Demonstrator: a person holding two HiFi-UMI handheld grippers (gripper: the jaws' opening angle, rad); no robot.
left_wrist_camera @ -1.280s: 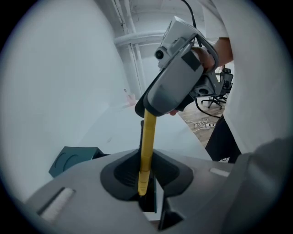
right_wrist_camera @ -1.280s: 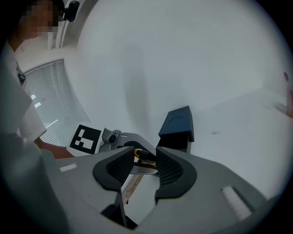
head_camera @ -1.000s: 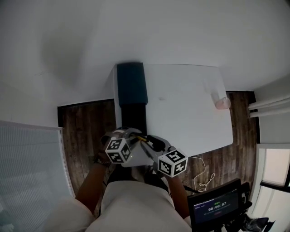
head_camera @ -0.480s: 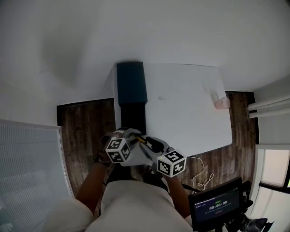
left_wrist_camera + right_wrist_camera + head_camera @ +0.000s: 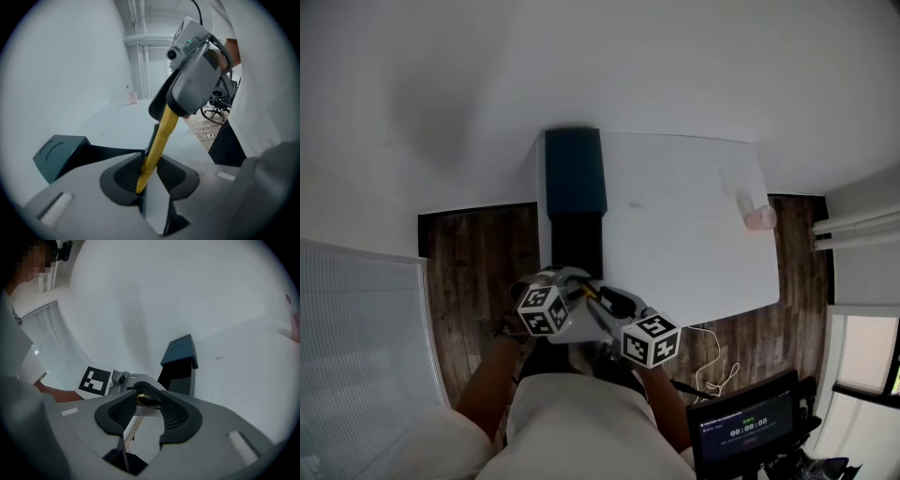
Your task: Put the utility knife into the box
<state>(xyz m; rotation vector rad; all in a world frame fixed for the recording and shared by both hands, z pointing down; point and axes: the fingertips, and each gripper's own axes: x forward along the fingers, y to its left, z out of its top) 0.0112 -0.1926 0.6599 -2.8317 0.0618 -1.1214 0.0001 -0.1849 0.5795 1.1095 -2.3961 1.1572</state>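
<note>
The yellow utility knife (image 5: 159,138) slants between my two grippers, just off the table's near left corner. My right gripper (image 5: 164,107) is shut on its upper end, seen as a yellow and black tip (image 5: 149,400) between that gripper's fingertips (image 5: 147,397). The knife's lower end lies between the jaws of my left gripper (image 5: 149,168). Those jaws are opening, and a gap shows beside the knife. In the head view the knife (image 5: 592,292) bridges both grippers. The box (image 5: 577,242) is black, stands open at the table's left edge, and has a dark teal lid (image 5: 574,173) raised behind it.
The white table (image 5: 694,216) stretches to the right of the box, with a pink cup (image 5: 759,216) at its far right edge. A screen (image 5: 745,431) and a loose cable (image 5: 717,361) are on the wooden floor at lower right. Window blinds (image 5: 366,337) hang at left.
The right gripper's marker cube has edged slightly left and toward me. The knife and the left gripper have stayed about where they were.
</note>
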